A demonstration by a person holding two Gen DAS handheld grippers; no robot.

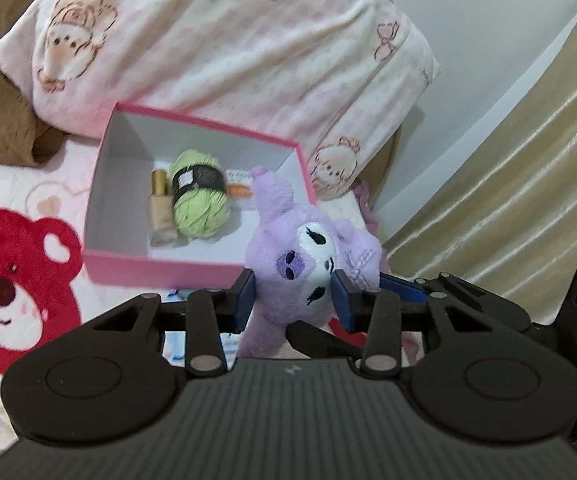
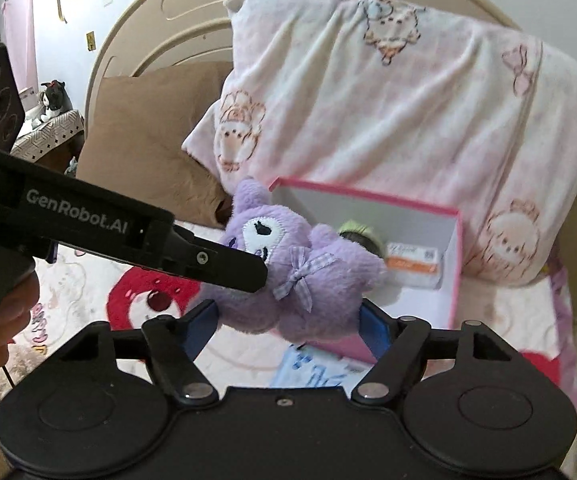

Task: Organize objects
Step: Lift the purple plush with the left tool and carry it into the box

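Lighting: soft, even indoor light, moderately bright, without hard glare; faint shadows lie inside the pink box [image 1: 192, 268] beyond the jaws. Focus: slight motion blur over the pillow [image 1: 224, 44] and the purple plush toy [image 2: 320, 280] between the jaws; the black gripper bodies nearest the lens stay fairly crisp. Distortion: strong fisheye bending at the edges, dark vignette in the corners.

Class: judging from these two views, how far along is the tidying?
Done: the green yarn ball, a small bottle and a packet lie in the pink box. In hand: the left gripper grips the purple plush toy. Left: boxing it.
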